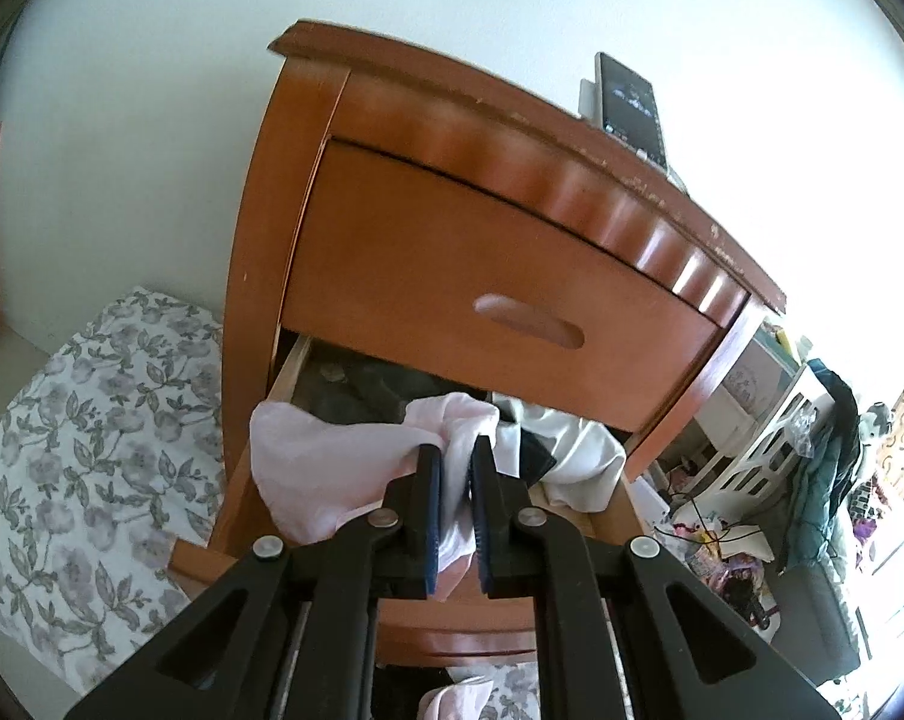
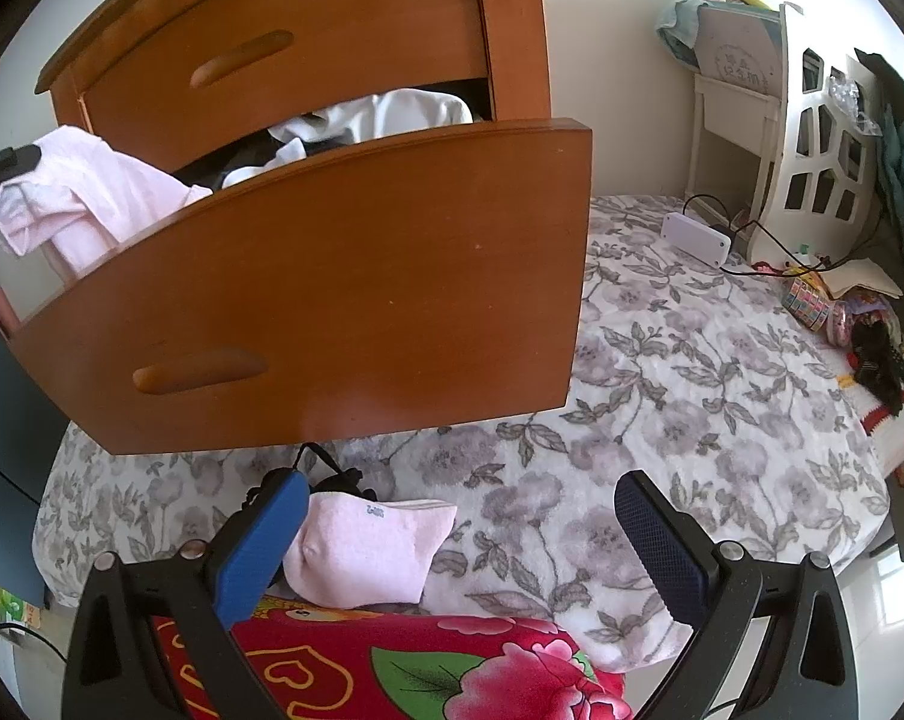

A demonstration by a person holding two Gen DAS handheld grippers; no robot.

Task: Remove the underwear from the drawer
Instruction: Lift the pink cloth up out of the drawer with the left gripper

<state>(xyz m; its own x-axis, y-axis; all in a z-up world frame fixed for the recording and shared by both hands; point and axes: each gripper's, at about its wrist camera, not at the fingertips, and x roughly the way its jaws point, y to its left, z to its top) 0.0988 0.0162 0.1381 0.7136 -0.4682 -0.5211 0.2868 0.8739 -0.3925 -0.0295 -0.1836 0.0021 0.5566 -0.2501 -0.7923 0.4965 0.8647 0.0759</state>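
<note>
White walls surround a wooden nightstand [image 1: 452, 228] that stands beside a bed with a flowered bedspread [image 2: 691, 390]. We see that its lower drawer [image 2: 332, 276] is pulled out, while the upper drawer [image 1: 481, 300] is closed. On top of the nightstand a dark phone [image 1: 628, 105] leans against the wall.

Our left gripper [image 1: 454, 468] has its jaws narrow, pressing on a pale pink underwear [image 1: 326, 468]. The cloth hangs between the blue pads and spreads to the left, above the front edge of the open drawer. In the right wrist view the same piece is at the left corner of the drawer, lifted over its front. Inside the drawer lie white clothes [image 1: 565, 456] and some dark ones.

Our right gripper [image 2: 460, 534] has its jaws wide and holds nothing. It hangs over the bed in front of the drawer. Just beside its left pad a folded pink garment [image 2: 368, 552] lies on the bedspread, next to a red flowered blanket [image 2: 392, 666]. A white box [image 2: 694, 237] with cables lies farther back on the bed.
</note>
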